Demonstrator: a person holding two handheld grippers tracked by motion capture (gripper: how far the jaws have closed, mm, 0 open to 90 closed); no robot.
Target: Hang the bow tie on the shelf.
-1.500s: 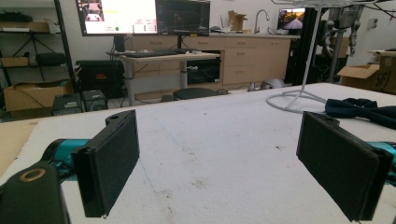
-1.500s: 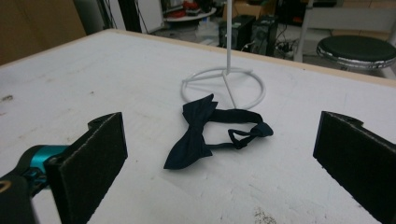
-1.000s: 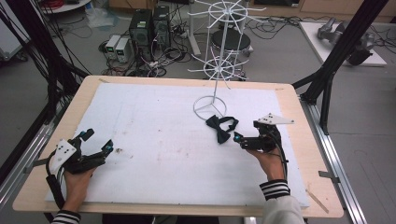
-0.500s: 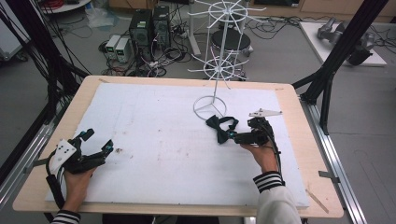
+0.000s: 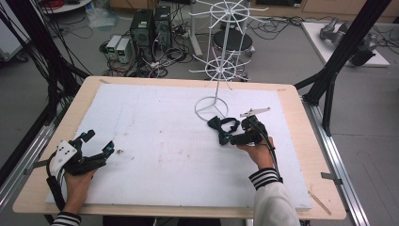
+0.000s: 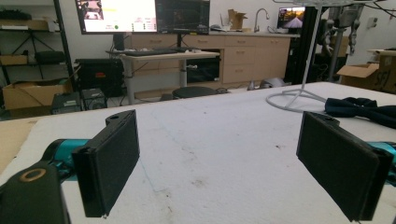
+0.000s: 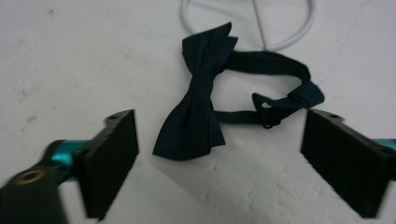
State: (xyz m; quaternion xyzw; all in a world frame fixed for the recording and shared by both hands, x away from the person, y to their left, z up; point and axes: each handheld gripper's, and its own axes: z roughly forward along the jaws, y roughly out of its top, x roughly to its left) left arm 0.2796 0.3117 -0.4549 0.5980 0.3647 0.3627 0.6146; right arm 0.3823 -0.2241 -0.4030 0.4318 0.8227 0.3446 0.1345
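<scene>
Near the white wire rack's ring base (image 5: 211, 108), the dark navy fabric bow tie (image 7: 196, 102) lies flat on the foam; the right gripper (image 7: 219, 154), jaws apart and just now narrowing with nothing yet between them, should advance over the knot before pinching. The left gripper (image 5: 96, 146) rests with jaws spread, holding nothing.

We've got a navy bow tie (image 7: 196, 100) on a white board (image 5: 155, 141), white wire stand (image 5: 214, 77), black-and-white striped cuffs (image 5: 264, 178).
</scene>
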